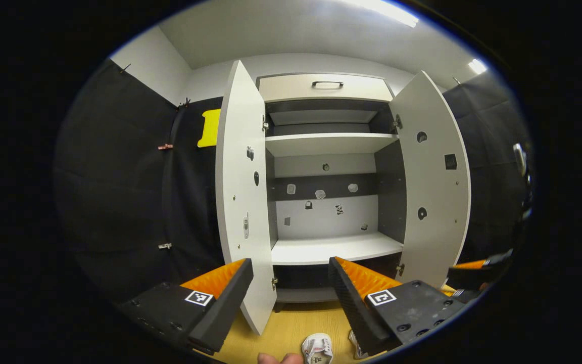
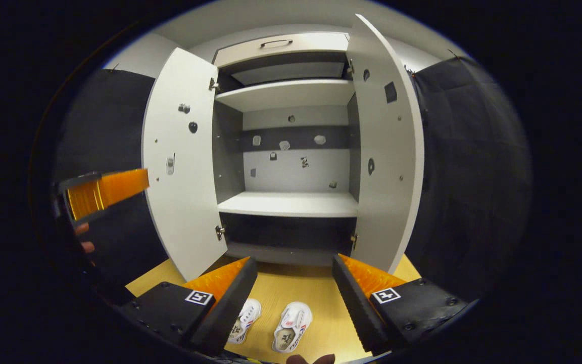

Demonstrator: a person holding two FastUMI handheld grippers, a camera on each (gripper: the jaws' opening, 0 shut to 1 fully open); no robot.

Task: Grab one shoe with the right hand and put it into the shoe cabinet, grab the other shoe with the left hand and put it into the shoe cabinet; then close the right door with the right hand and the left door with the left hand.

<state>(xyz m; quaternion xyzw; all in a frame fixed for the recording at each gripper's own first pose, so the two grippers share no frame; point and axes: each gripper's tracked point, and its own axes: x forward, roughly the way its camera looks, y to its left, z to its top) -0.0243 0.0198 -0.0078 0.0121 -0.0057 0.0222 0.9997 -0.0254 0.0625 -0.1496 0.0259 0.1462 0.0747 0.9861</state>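
Observation:
A white shoe cabinet [image 1: 321, 151] [image 2: 291, 101] stands ahead with its left door [image 1: 240, 192] [image 2: 182, 167] and right door [image 1: 435, 177] [image 2: 387, 151] swung wide. Its lower shelf [image 1: 336, 248] [image 2: 291, 205] is bare. Two small white shoes lie side by side on the wooden floor, the left shoe [image 2: 245, 319] and the right shoe [image 2: 292, 326] below my right gripper [image 2: 292, 275], which is open and holds nothing. In the left gripper view one shoe [image 1: 317, 349] lies below my left gripper [image 1: 290, 278], also open and holding nothing. My left gripper [image 2: 104, 189] shows at the left of the right gripper view.
A drawer with a dark handle [image 1: 327, 84] tops the cabinet. Above the lower shelf sits an upper shelf [image 1: 329, 144]. Black cloth walls [image 1: 119, 192] [image 2: 468, 177] flank the cabinet on both sides. The wooden floor [image 2: 291, 288] runs from the cabinet's foot toward me. A fingertip [image 1: 278, 359] shows at the bottom edge.

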